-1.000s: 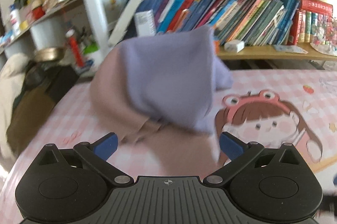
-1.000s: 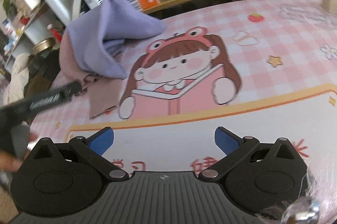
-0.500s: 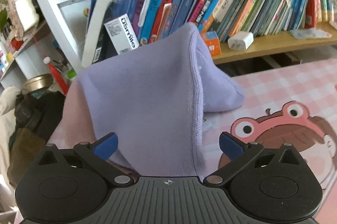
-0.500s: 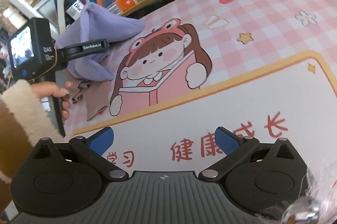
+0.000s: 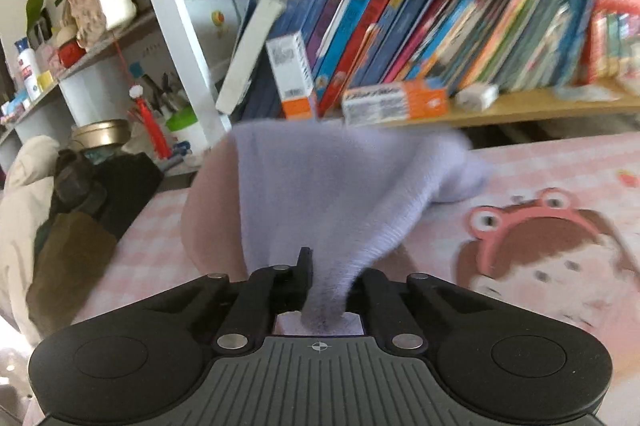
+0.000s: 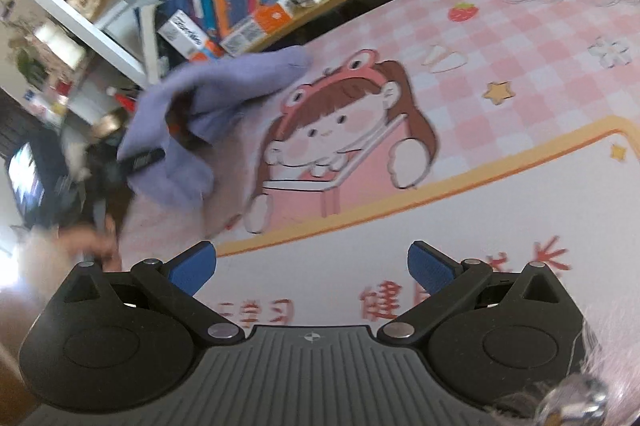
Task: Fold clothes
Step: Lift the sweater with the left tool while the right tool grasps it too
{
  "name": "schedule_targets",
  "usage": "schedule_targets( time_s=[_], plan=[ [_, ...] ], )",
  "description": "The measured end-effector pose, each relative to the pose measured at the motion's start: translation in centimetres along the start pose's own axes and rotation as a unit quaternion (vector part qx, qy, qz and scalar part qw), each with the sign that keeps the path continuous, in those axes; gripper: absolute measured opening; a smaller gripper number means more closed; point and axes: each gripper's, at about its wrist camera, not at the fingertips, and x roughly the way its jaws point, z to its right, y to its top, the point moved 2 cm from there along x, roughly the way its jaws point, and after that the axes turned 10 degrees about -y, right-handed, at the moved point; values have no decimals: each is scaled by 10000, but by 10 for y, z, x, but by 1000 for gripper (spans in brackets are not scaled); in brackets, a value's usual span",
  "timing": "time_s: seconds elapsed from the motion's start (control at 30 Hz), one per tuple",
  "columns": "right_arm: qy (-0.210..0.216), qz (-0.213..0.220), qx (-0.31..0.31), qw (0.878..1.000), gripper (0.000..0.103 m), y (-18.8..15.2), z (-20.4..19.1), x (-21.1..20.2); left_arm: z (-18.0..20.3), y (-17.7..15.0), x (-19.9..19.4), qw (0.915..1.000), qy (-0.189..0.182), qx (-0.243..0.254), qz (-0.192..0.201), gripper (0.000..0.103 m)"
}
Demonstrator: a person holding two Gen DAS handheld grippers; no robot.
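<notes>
A lilac garment lies heaped on the pink cartoon table mat, over a dusty pink garment. My left gripper is shut on a bunched fold of the lilac cloth, which stretches up from the heap into its jaws. In the right wrist view the same lilac garment sits at the mat's far left with the left gripper's finger buried in it. My right gripper hangs open above the white part of the mat, with nothing between its blue pads.
A bookshelf full of books runs along the back edge of the table. Boxes lie on its lowest board. Dark and beige clothing is piled off the table's left side. A hand holds the left gripper.
The left gripper, open around the lilac garment half a second ago, has shut on a fold of it. The right gripper has rolled and stays open.
</notes>
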Motion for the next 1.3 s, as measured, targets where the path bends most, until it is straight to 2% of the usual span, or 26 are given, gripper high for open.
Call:
schedule_targets(
  time_s=[0.1,0.17,0.33,0.47,0.6,0.63,0.73,0.77,0.8,0.87,0.93,1.0,1.1,1.2,1.3],
  plan=[
    [565,-226,518,9968,103,8,5,2,8,-10,-44,9996,-197,-21,218,4],
    [920,-408,908,9908,103,13,6,4,19,-21,-66,9995,-246,58,205,4],
    [1646,-934,1781,9656,103,22,8,16,42,-46,-111,9989,-410,157,144,3],
    [1830,-1340,2307,9462,103,20,9,33,55,-50,-146,9975,-610,19,355,3],
    [1646,-1476,2637,9389,98,15,18,45,67,-40,-182,9928,-778,246,880,3],
    [1525,-1439,2739,9386,94,14,22,45,69,-37,-190,9909,-815,312,1023,3],
    [1244,-1376,3052,9340,63,11,37,46,72,-27,-205,9872,-890,415,1259,3],
    [1199,-1380,3133,9319,41,9,41,46,73,-24,-209,9862,-912,433,1310,3],
    [1224,-1387,3189,9295,32,8,44,47,75,-22,-212,9855,-938,436,1342,3],
    [1374,-1341,3250,9260,27,9,48,42,79,-15,-218,9834,-1001,447,1446,3],
    [1536,-962,3134,9322,23,22,47,25,83,-6,-226,9787,-1137,462,1647,3],
    [1878,-273,2928,9372,15,45,46,-3,87,6,-240,9679,-1406,533,2015,3],
    [2473,687,2522,9330,13,87,41,-53,92,27,-261,9392,-1996,622,2725,3],
    [3052,1773,1913,9159,13,135,21,-120,89,47,-286,8984,-2689,485,3437,3],
    [3574,2738,1141,8856,13,173,-10,-187,79,61,-306,8527,-3370,214,3985,3]
  ],
)
